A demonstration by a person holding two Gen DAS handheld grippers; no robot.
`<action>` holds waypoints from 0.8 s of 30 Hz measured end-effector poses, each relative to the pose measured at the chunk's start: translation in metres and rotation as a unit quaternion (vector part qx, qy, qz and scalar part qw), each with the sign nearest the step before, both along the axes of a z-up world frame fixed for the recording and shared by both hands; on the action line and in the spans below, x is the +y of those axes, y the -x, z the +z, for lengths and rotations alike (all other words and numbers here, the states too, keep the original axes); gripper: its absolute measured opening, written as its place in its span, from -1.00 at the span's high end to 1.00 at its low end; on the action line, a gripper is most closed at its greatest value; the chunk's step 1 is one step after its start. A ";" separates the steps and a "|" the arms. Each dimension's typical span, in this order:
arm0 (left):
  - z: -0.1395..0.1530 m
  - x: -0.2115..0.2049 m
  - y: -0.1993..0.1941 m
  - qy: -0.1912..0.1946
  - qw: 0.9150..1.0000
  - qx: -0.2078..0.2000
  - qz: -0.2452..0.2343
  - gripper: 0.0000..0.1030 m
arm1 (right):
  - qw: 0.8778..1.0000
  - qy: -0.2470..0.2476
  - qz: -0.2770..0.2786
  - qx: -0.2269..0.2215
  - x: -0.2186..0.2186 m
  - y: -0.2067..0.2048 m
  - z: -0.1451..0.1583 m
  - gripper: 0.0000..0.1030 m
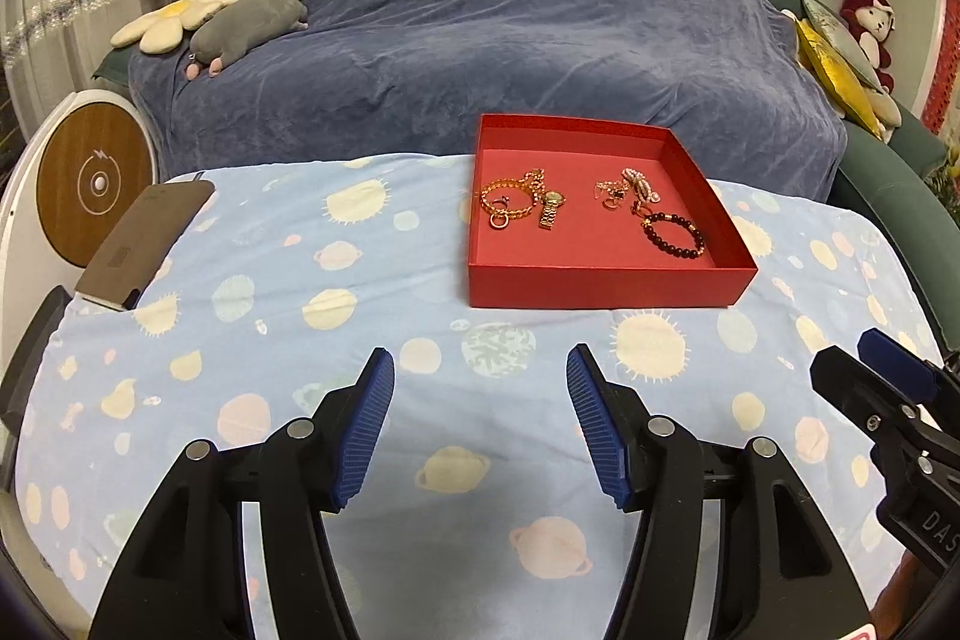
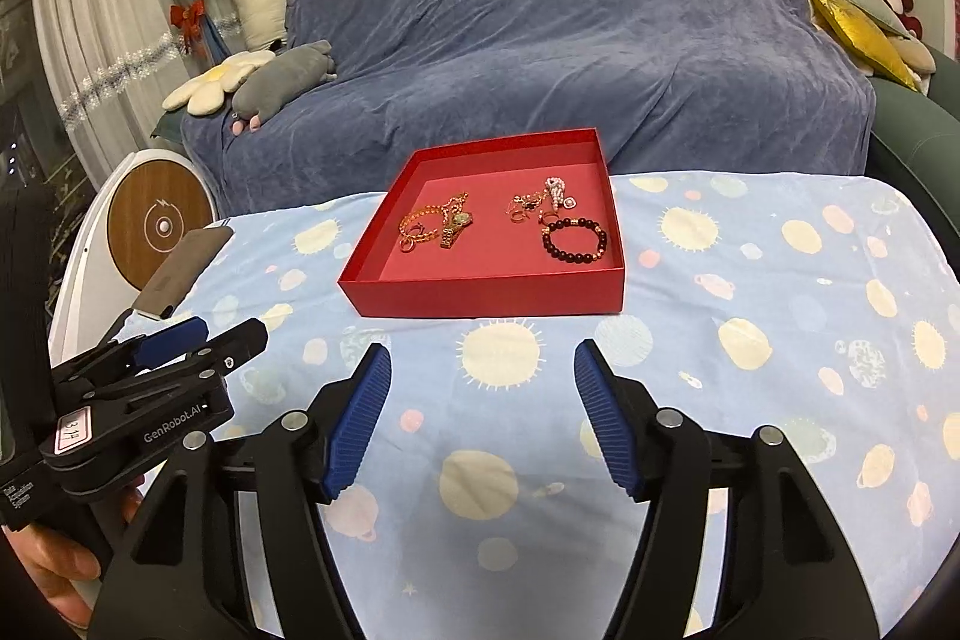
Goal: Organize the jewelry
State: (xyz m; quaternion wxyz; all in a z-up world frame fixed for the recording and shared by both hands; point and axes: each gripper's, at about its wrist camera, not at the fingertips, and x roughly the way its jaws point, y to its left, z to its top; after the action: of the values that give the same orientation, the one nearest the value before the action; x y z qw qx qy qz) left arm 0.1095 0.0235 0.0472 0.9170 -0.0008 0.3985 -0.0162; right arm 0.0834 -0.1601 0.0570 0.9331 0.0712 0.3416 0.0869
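Jewelry [image 1: 594, 211] in red tray [image 1: 606, 283] (beyond both wide-open, empty jaws).

A shallow box [image 2: 480, 289] sits on a cloth-covered table [image 2: 750, 400], toward its far edge, with a draped sofa [image 2: 570, 39] behind. Inside the box, an amber bead bracelet [image 2: 420, 226] and a wristwatch [image 2: 457, 226] lie at left; a tangle of small pieces [image 2: 540, 202] lies toward the back right, with a dark bead bracelet [image 2: 575, 241] in front of it. A phone [image 2: 183, 271] overhangs the table's left edge. Plush toys [image 2: 282, 78] rest on the sofa's left end, cushions [image 2: 852, 9] on its right. The left gripper [image 1: 480, 424] and right gripper [image 2: 480, 418] hang side by side over the near part of the table, jaws apart.
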 end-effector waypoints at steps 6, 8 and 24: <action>-0.013 0.004 0.007 -0.007 1.000 -0.002 0.011 -0.26 | 1.000 0.027 -0.001 -0.015 0.005 0.007 -0.003 -0.39; -0.015 0.003 0.007 -0.012 1.000 -0.004 0.009 -0.34 | 0.999 0.040 -0.001 -0.016 0.007 0.007 -0.006 -0.41; -0.015 -0.010 0.013 -0.010 1.000 -0.010 -0.001 -0.63 | 0.998 0.055 -0.015 -0.021 0.011 0.008 -0.015 -0.65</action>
State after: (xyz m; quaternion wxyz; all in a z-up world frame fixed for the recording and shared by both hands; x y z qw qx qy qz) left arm 0.0969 0.0133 0.0326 0.9208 0.0093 0.3896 -0.0131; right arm 0.0758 -0.1488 0.0421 0.9438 0.0228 0.3251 0.0554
